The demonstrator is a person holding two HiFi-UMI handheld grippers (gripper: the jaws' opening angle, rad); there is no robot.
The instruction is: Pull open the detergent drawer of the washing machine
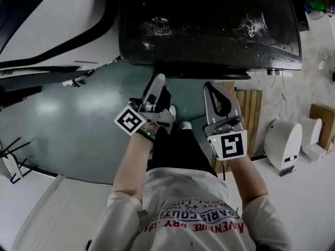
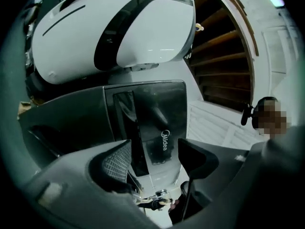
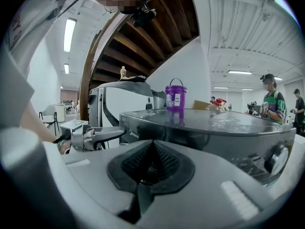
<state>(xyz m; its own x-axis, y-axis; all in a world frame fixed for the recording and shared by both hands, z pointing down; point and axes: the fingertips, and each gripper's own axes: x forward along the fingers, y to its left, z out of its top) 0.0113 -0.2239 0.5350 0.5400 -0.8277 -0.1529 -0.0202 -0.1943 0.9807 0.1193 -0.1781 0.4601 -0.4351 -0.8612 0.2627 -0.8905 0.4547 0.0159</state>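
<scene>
1. Drawer location: the washing machine [image 1: 209,30] stands just ahead of the person, its dark, wet-looking top filling the upper head view. The detergent drawer [image 2: 162,128] seems to be the glossy dark panel with the brand lettering at one upper corner of the front. The picture is rolled and dim, so I cannot make out its outline or any handle recess for certain. It looks shut, flush with the front.

2. Tools: the left gripper [image 2: 155,159] has its jaws spread wide with nothing between them. It faces that panel and is near the front but clear of it. The right gripper [image 3: 151,163] has its pads pressed together on nothing and is held alongside, lower than the machine's top.

3. Handling, as a judgement: such a drawer is light, stiff moulded plastic on short runners. It may stick at first and then slide freely. The face is smooth and glossy, so pads pressed flat against it would likely slip.

4. Where to hold: hook one jaw into the finger recess or over the lip of the drawer front, close on that edge, and pull straight out level. Twisting could jam the runners.

5. Bystander item: a purple bucket [image 3: 175,95] sits on the top, well away from the drawer.
</scene>
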